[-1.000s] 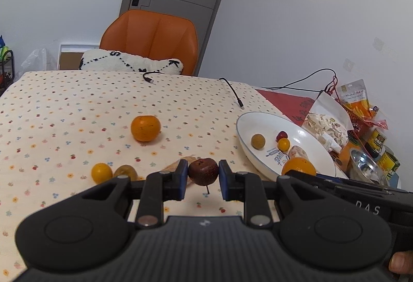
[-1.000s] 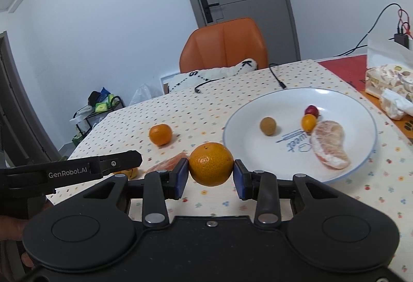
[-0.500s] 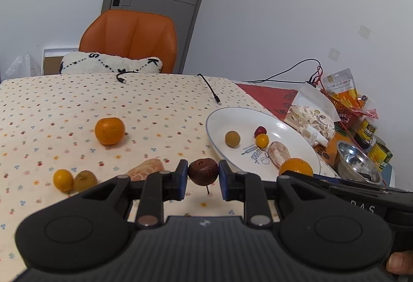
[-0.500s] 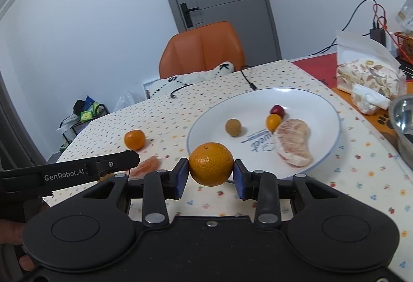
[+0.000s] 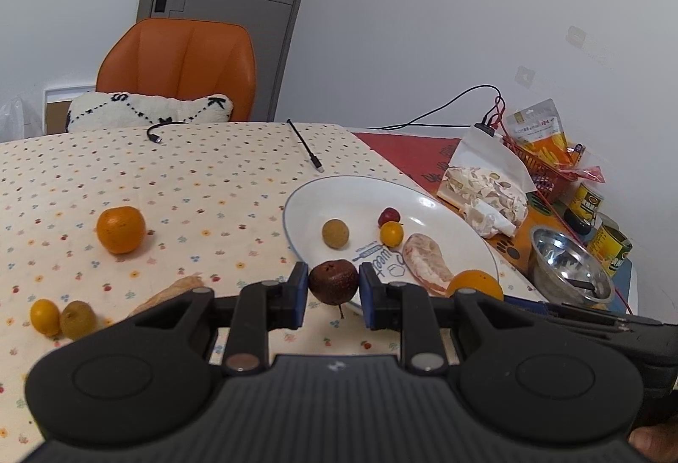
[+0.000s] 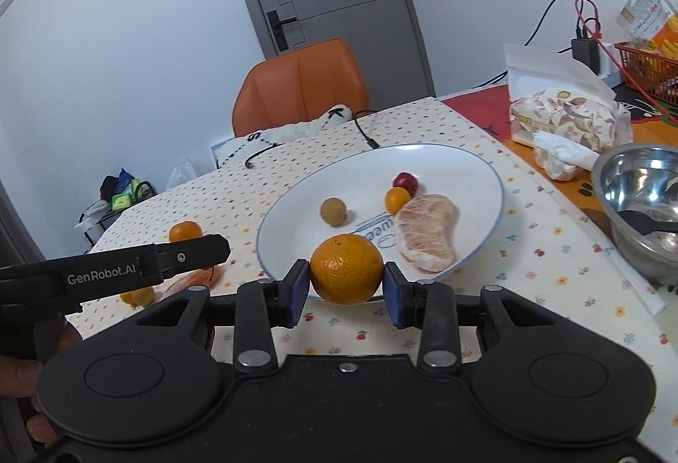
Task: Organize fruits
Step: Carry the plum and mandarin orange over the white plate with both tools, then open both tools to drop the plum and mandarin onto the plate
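Here, my left gripper [image 5: 332,290] pinches a small, wrinkled dark fruit [image 5: 333,281] across its middle; the right gripper [image 6: 345,288] clamps a firm, light orange [image 6: 346,269] likewise, both near the plate [image 6: 487,174].

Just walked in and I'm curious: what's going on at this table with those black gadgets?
A person is sorting fruit with a handheld gripper in each hand. The left gripper is shut on a dark red fruit; the right gripper is shut on an orange. Both are near the plate, which holds four pieces. Other fruit, including another orange, lies on the tablecloth.
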